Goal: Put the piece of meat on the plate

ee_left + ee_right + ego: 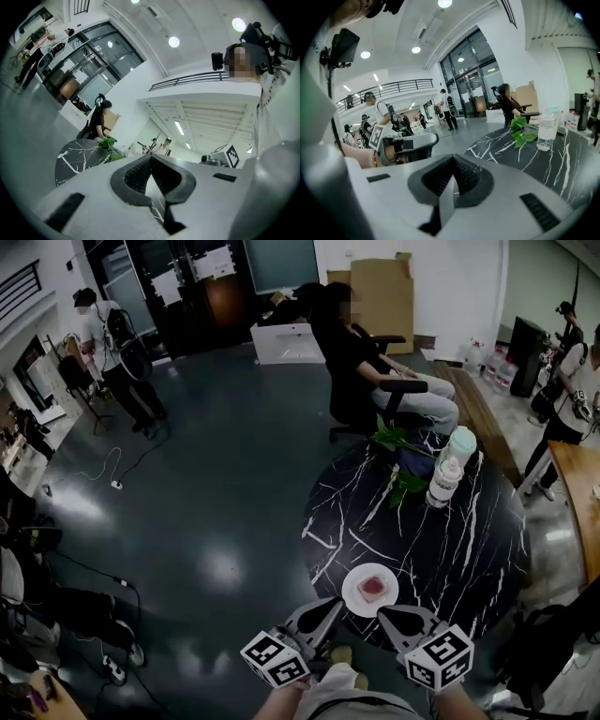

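Black marble-look table (469,549), white-veined, fills the lower right of the head view. A white plate (350,604) sits near its front edge w/ the meat (373,588) lying on it, a small pink-red slab about centred. L gripper (323,613) and R gripper (398,618) hang just in front of the plate, one each side, neither touching plate or meat. A bottle (442,482) and a leafy plant (398,442) stand at the far side, well apart from the plate. Task reads as done.

L gripper view: jaws pressed together, ribbed pads meeting in a V, nothing between them. Table and plant show at lower left, beyond the jaws; plate and meat are out of frame.

R gripper view: jaws likewise closed tight and empty. Table, plant and bottle lie to the right, beyond the jaws; plate and meat are again out of frame.

Handling (judgement): the meat looks light, soft and prob. a bit slick, so it would sag or slide if pinched at a corner. If it needs re-seating, best hold is across its short width near the middle, pads on the two side faces, w/ a gentle squeeze. The plate is light and may skid on the smooth top if nudged.
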`<action>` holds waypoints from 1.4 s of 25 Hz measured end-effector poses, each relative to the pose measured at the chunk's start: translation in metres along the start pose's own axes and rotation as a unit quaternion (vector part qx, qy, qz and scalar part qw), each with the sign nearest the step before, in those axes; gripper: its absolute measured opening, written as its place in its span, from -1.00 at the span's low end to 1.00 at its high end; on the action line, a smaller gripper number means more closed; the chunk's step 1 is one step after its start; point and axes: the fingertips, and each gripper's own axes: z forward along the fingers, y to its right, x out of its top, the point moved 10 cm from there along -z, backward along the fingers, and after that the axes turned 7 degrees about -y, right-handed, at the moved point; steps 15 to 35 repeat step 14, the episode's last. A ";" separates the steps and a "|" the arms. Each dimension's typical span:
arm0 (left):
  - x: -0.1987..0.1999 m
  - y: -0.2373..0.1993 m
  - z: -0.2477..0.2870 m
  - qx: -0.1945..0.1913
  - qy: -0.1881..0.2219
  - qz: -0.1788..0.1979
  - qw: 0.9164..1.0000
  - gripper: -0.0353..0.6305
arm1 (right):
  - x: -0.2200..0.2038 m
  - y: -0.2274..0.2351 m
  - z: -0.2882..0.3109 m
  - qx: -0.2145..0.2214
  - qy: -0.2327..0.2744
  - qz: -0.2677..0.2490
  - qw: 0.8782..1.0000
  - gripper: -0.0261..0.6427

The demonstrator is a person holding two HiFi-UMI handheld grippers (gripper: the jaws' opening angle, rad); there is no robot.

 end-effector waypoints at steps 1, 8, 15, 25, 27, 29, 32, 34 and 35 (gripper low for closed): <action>0.004 0.002 0.000 -0.001 0.003 0.003 1.000 -0.87 | 0.003 -0.002 -0.003 0.000 0.005 -0.001 1.000 -0.89; 0.026 0.009 0.000 -0.002 0.021 0.032 0.999 -0.87 | 0.018 -0.010 -0.013 -0.005 0.035 -0.016 0.999 -0.89; 0.030 0.012 -0.003 -0.006 0.020 0.028 0.999 -0.87 | 0.023 -0.013 -0.019 -0.011 0.039 -0.014 0.999 -0.89; 0.030 0.012 -0.003 -0.006 0.020 0.028 0.999 -0.87 | 0.023 -0.013 -0.019 -0.011 0.039 -0.014 0.999 -0.89; 0.030 0.012 -0.003 -0.006 0.020 0.028 0.999 -0.87 | 0.023 -0.013 -0.019 -0.011 0.039 -0.014 0.999 -0.89; 0.030 0.012 -0.003 -0.006 0.020 0.028 0.999 -0.87 | 0.023 -0.013 -0.019 -0.011 0.039 -0.014 0.999 -0.89; 0.030 0.012 -0.003 -0.006 0.020 0.028 0.999 -0.87 | 0.023 -0.013 -0.019 -0.011 0.039 -0.014 0.999 -0.89; 0.030 0.012 -0.003 -0.006 0.020 0.028 0.999 -0.87 | 0.023 -0.013 -0.019 -0.011 0.039 -0.014 0.999 -0.89; 0.030 0.012 -0.003 -0.006 0.020 0.028 0.999 -0.87 | 0.023 -0.013 -0.019 -0.011 0.039 -0.014 0.999 -0.89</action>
